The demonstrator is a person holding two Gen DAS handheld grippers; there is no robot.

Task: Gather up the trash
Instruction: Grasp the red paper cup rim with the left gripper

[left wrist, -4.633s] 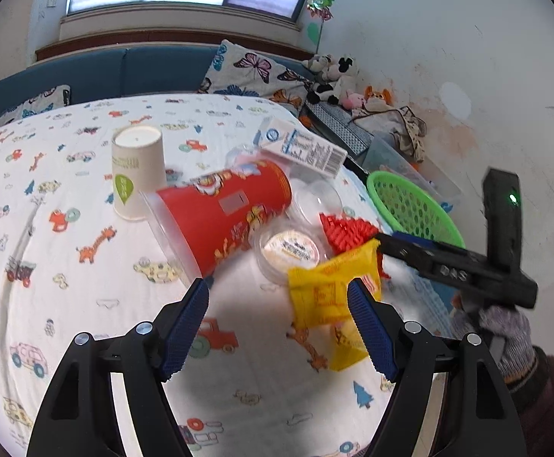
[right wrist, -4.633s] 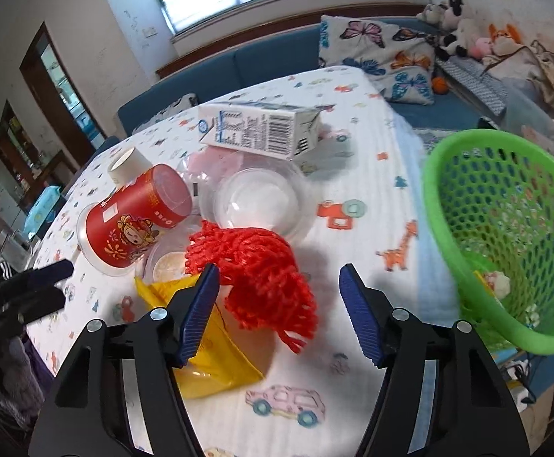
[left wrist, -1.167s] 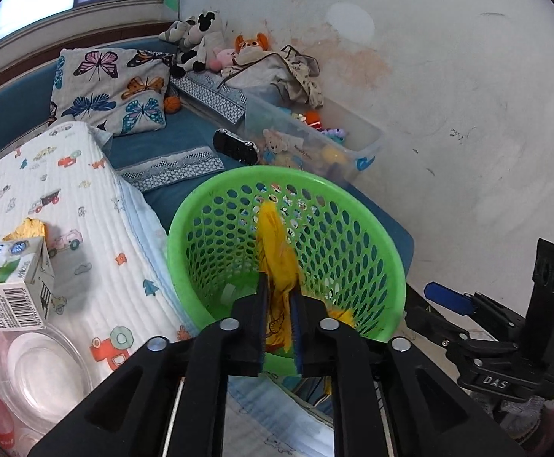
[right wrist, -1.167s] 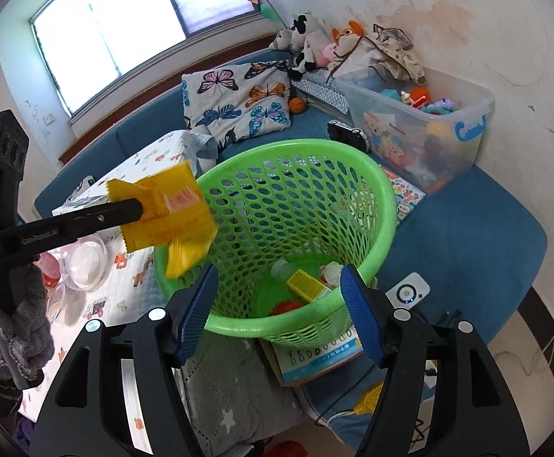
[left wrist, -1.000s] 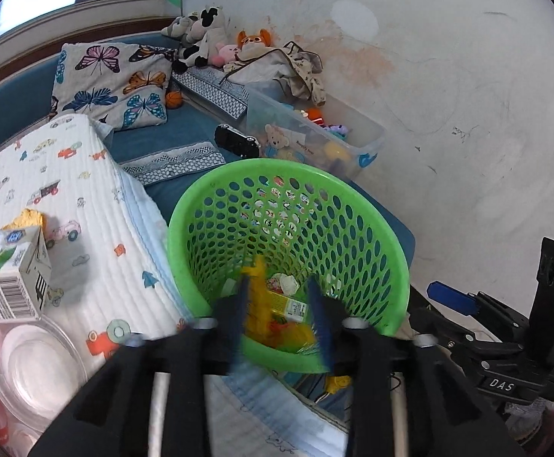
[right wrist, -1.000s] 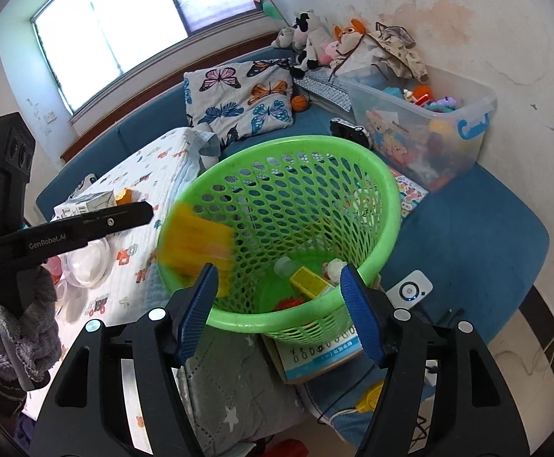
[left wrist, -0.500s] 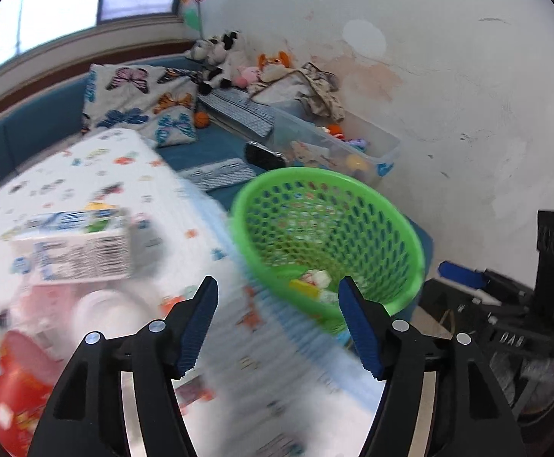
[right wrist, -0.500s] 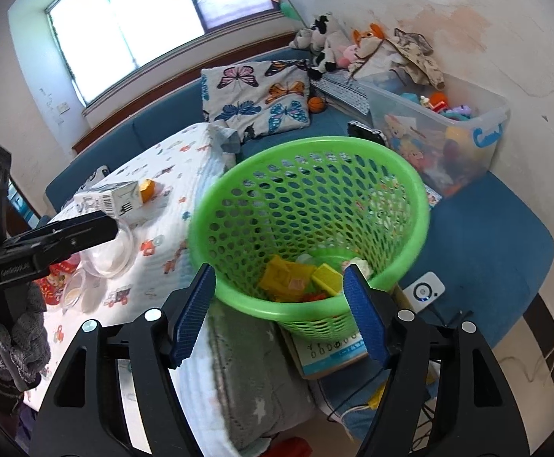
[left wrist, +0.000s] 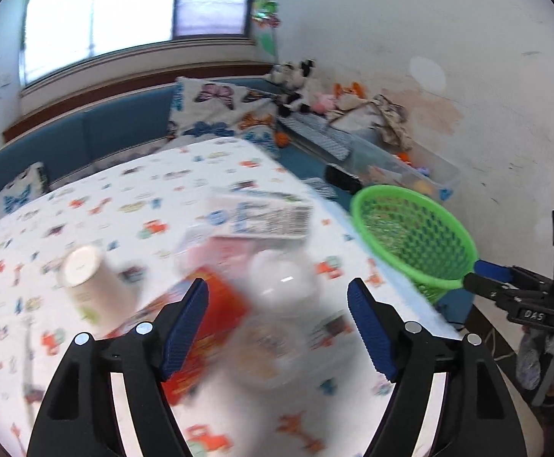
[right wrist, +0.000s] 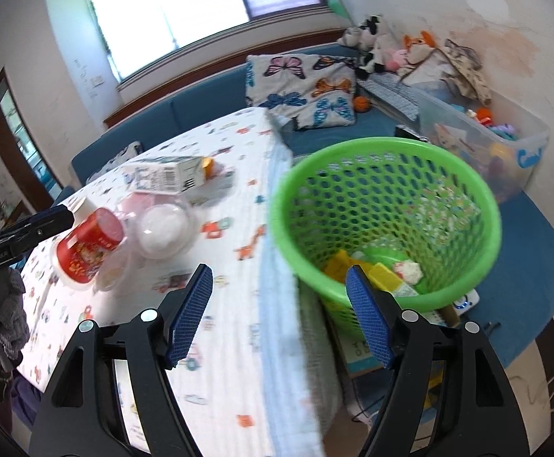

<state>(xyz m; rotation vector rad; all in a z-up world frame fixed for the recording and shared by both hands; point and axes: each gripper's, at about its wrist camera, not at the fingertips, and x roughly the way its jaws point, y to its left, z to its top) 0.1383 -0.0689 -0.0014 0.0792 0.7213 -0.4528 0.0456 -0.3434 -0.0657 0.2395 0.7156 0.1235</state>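
Inside, perforated green plastic basket point(right wrist: 385, 205) holds crumpled yellow wrappers point(right wrist: 379, 276).

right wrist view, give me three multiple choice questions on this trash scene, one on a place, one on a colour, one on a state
1. Where does the basket stand?
A. on the table
B. off the table's edge, beside the blue couch
C. on the windowsill

2. What colour is the tipped can on the table?
A. red
B. green
C. black

3. What is between the right gripper's pads?
A. a yellow wrapper
B. the milk carton
C. nothing

Answers:
1 B, the basket sits lower than the tablecloth's edge, next to the couch.
2 A, the can's body is red with a printed picture.
3 C, the jaws are opening and only table and basket show behind the gap; the milk carton lies far off on the table.
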